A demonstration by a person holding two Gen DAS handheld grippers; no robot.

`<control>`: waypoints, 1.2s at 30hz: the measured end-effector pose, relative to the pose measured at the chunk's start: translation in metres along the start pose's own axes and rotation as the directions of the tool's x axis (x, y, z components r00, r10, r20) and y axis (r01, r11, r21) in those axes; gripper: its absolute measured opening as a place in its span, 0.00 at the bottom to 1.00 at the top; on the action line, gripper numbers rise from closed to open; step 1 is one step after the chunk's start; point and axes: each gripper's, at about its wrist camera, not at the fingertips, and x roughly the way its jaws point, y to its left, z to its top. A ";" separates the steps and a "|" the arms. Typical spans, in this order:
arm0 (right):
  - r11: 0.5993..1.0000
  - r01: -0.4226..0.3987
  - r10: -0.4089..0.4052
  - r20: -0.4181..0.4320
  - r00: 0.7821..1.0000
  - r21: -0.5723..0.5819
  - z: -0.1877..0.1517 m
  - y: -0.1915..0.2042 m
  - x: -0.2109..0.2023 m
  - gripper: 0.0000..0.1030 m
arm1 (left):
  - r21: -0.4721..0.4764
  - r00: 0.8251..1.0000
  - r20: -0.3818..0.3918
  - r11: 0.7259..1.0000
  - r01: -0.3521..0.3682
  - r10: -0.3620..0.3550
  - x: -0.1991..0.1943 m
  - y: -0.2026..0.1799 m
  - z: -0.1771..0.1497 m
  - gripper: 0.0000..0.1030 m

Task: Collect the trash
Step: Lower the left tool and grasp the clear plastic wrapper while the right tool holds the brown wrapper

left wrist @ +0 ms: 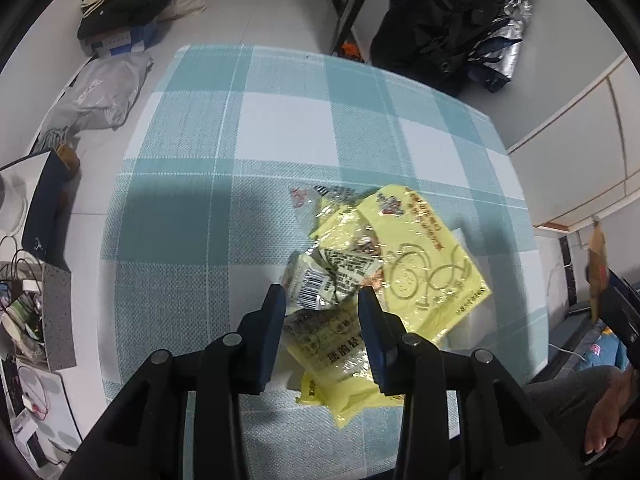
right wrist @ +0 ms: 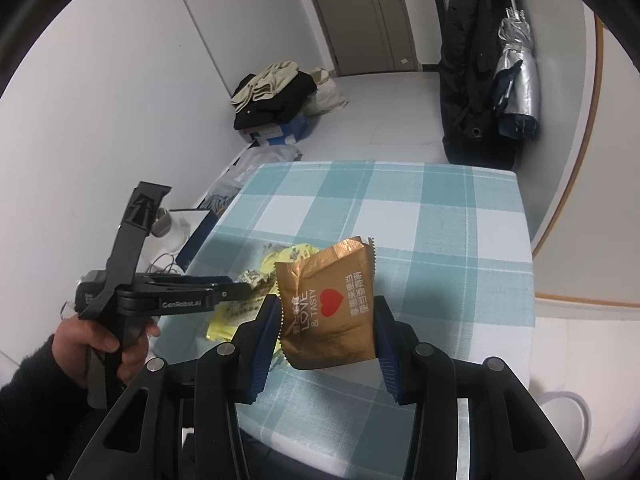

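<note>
While the gold wrapper (right wrist: 328, 304) is hanging clear of the tabletop (right wrist: 460, 240), pinched between the two pads of the right gripper (right wrist: 326, 312), one piece of trash is already being carried. The pads are pressing on its two side edges, and the wrapper is standing upright between them with its crimped top edge uppermost.

The rest of the trash is lying near the tabletop's near edge, toward its left side in the right wrist view. It is forming a loose heap: a large yellow bag (left wrist: 424, 264), a smaller yellow bag (left wrist: 332, 356) partly under it, and a crumpled white wrapper (left wrist: 320, 280) with a barcode lying on top. A clear wrapper (left wrist: 320, 196) with red print is showing at the far side of the heap.

The left gripper (left wrist: 322, 300) is pointing down over this heap, its jaws partly closed around the white wrapper. Whether the pads are actually pressing on it cannot be told, since a narrow gap seems to be showing on each side. A hand (right wrist: 100, 340) is holding that gripper's handle.

Judged from these views, the task is standing at an early to middle stage: one piece is being held and a second is being taken, while the yellow bags and the clear wrapper are waiting. No bin is showing, so nothing is seen disposed of.
</note>
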 end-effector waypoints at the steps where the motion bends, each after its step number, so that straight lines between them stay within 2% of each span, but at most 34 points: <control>1: 1.000 -0.001 0.001 -0.001 1.000 0.000 0.000 0.000 0.000 0.43 | -0.005 1.000 -0.001 1.000 0.001 -0.001 0.001 0.000 0.001 0.32; 4: 1.000 -0.009 0.009 0.000 1.000 0.007 0.001 -0.002 0.000 0.43 | -0.018 1.000 0.011 1.000 0.013 -0.012 -0.001 -0.001 0.003 0.33; 7: 1.000 -0.019 0.019 -0.001 1.000 0.013 0.001 -0.003 -0.001 0.43 | -0.024 1.000 0.002 1.000 0.011 -0.010 0.003 -0.001 0.004 0.43; 9: 1.000 -0.025 0.025 0.002 1.000 0.013 0.002 -0.003 -0.002 0.43 | -0.030 1.000 -0.005 0.999 0.013 -0.013 0.006 -0.002 0.005 0.44; 13: 0.999 -0.034 0.034 0.003 0.999 0.008 0.003 -0.002 -0.002 0.43 | -0.010 1.000 -0.004 1.000 -0.029 0.029 0.010 -0.007 0.007 0.48; 19: 0.998 -0.056 0.055 0.013 0.998 0.011 0.004 -0.002 -0.006 0.43 | -0.027 0.999 0.017 0.999 -0.038 0.038 0.012 -0.006 0.010 0.48; 27: 0.998 -0.065 0.065 0.018 0.998 0.014 0.006 -0.004 -0.009 0.43 | -0.001 0.997 0.046 0.998 -0.060 0.060 0.014 -0.011 0.012 0.48; 29: 0.998 -0.066 0.066 0.018 0.998 0.016 0.005 -0.005 -0.009 0.43 | 0.004 0.997 0.050 0.998 -0.058 0.058 0.013 -0.010 0.011 0.41; 36: 0.998 -0.060 0.059 0.019 0.998 0.022 0.006 -0.006 -0.010 0.43 | 0.008 0.997 0.052 0.999 -0.049 0.049 0.011 -0.008 0.009 0.37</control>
